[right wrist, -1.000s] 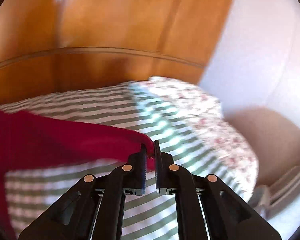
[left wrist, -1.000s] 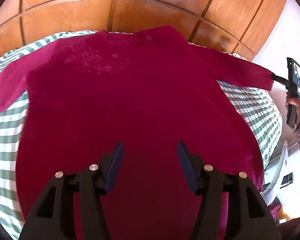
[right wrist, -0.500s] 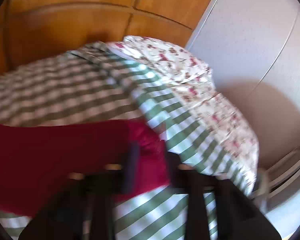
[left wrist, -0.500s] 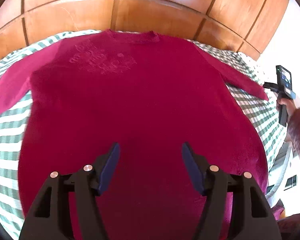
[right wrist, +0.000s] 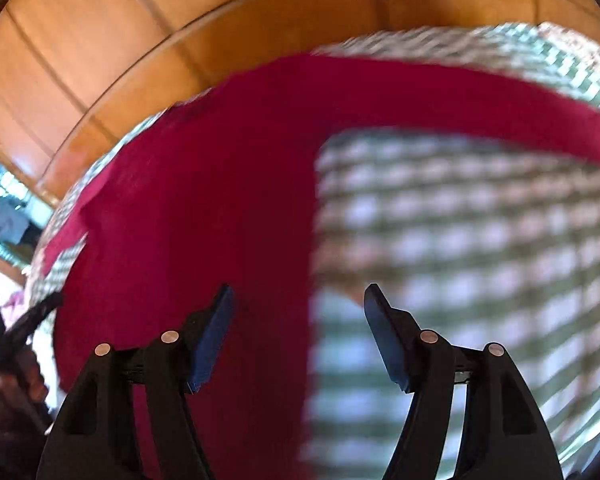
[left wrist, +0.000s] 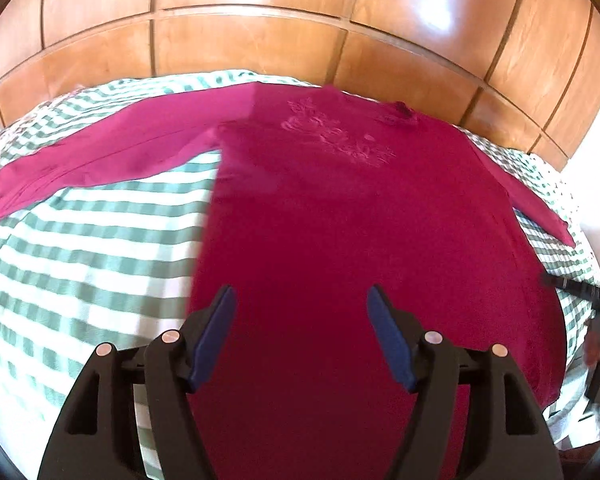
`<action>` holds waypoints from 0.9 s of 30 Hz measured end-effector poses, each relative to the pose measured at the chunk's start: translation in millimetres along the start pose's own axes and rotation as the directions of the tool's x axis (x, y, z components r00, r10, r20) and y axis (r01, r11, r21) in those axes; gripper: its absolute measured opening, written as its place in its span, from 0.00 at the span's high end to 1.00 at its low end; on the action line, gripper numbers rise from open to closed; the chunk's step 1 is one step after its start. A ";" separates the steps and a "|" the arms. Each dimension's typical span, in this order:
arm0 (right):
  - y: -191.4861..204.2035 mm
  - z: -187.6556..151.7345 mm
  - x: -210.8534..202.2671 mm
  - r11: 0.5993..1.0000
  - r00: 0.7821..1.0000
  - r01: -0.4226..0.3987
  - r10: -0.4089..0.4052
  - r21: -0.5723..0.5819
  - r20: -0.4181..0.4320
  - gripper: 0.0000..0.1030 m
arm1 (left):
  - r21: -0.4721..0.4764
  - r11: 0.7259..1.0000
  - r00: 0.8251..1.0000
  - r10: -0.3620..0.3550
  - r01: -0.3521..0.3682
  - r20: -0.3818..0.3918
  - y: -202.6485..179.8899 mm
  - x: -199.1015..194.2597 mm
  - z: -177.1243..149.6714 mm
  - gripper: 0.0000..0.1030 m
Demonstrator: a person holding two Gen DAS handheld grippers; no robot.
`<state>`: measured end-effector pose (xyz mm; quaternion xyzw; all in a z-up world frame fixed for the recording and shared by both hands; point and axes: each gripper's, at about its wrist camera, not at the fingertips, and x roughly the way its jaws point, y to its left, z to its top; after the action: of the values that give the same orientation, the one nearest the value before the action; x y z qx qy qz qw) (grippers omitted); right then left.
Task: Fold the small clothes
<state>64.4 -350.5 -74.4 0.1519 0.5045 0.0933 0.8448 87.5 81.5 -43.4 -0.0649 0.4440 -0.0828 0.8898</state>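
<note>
The right gripper [right wrist: 298,332] has released the sleeve [right wrist: 480,100], both grippers' jaws opening empty above the spread sweater [left wrist: 360,240], ready for folding.

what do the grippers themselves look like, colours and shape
Both match. The left gripper has two black plastic fingers with triangular cut-outs, round silver pins at the joints, and flat blue pads on the inner faces, narrowing to a point. The right gripper has the same black frame, silver pins and blue pads. No cables or markings show.
</note>
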 end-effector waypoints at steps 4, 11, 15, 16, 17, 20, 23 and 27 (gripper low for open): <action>27.9 -21.4 2.8 0.992 0.997 0.077 -0.077 -0.101 0.000 0.67 | -0.002 1.000 1.000 -0.008 0.008 -0.007 6.5 -1.7 -9.0 0.34; 36.6 -22.4 -4.1 0.917 0.957 0.288 -0.283 -0.275 0.058 0.91 | 0.001 0.999 0.997 -0.045 0.045 -0.055 4.2 -0.8 -31.6 0.34; 21.1 -25.2 -3.8 0.954 0.972 0.234 -0.232 -0.188 0.034 0.90 | 0.035 0.999 0.997 -0.036 0.039 -0.066 -7.2 -0.9 -44.1 0.34; 17.1 -23.5 -5.3 0.963 0.978 0.208 -0.207 -0.170 0.027 0.87 | 0.041 0.999 0.998 -0.033 0.036 -0.058 -8.4 -3.0 -42.7 0.34; 8.5 -20.1 -9.1 0.974 0.984 0.181 -0.179 -0.137 0.022 0.82 | 0.039 0.998 0.998 -0.039 0.041 -0.048 -8.2 -5.5 -39.8 0.34; -26.2 -0.4 -24.2 0.985 0.981 0.166 -0.169 0.041 0.093 0.46 | 0.041 0.998 0.999 -0.045 0.045 -0.010 -6.8 -11.0 -25.5 0.33; -78.2 20.0 -26.2 0.956 0.974 0.138 -0.178 0.258 0.139 0.46 | 0.039 0.998 0.999 -0.048 0.048 0.020 -9.3 -10.1 -8.4 0.32; -148.2 49.5 -30.7 0.876 0.955 0.101 -0.218 0.471 0.200 0.46 | 0.074 0.996 0.997 -0.060 0.057 0.043 -24.2 -4.7 6.7 0.31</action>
<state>94.1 -506.8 -79.0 0.3137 0.4138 -0.1180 0.8464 87.9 59.0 -31.1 -0.0473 0.4185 -0.1233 0.8986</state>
